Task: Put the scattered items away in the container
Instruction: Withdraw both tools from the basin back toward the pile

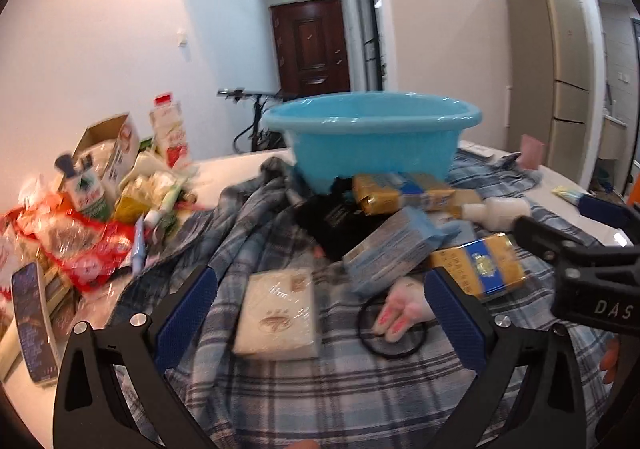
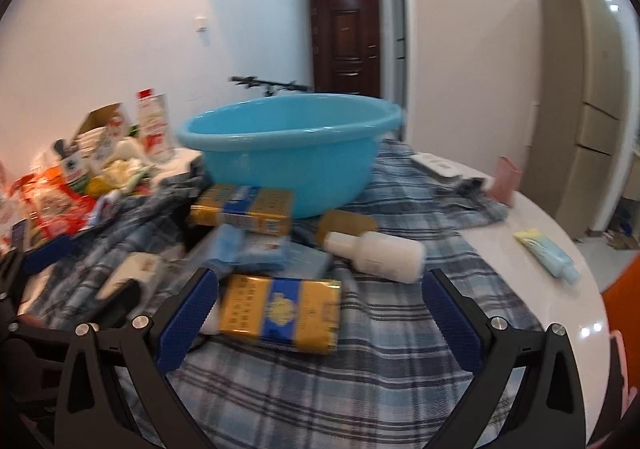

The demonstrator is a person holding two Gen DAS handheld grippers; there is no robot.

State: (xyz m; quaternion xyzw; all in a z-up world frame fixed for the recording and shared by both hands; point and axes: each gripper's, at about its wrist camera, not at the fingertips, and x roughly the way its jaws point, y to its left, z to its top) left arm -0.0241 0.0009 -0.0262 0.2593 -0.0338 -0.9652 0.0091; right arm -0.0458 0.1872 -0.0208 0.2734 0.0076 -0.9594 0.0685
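The blue plastic basin (image 2: 288, 153) stands upright on the plaid cloth (image 2: 360, 389) that covers the white tabletop (image 2: 560, 309), and you can see nothing inside it from either wrist view. Touching the basin's front wall lies a gold-and-blue packet (image 2: 244, 211); its print is too blurred to read. Nearer you than the basin, a white bottle (image 2: 380, 255) lies on its side, with pale blue tissue packs (image 2: 272, 253) just beside it.

Your right claw (image 2: 320, 309) is spread wide and empty, over a second gold-and-blue packet (image 2: 280, 313) lying flat on the cloth. Your left claw (image 1: 320, 305) is also spread wide and empty, above a white napkin pack (image 1: 278, 313) and a black hair tie with a pink charm (image 1: 394, 323). In the left wrist view the body of your right claw shows the letters "DAS".

Left of the basin sits a heap of snack bags (image 1: 76, 245), an open carton (image 1: 108, 145) and a red-capped milk carton (image 1: 170, 131).
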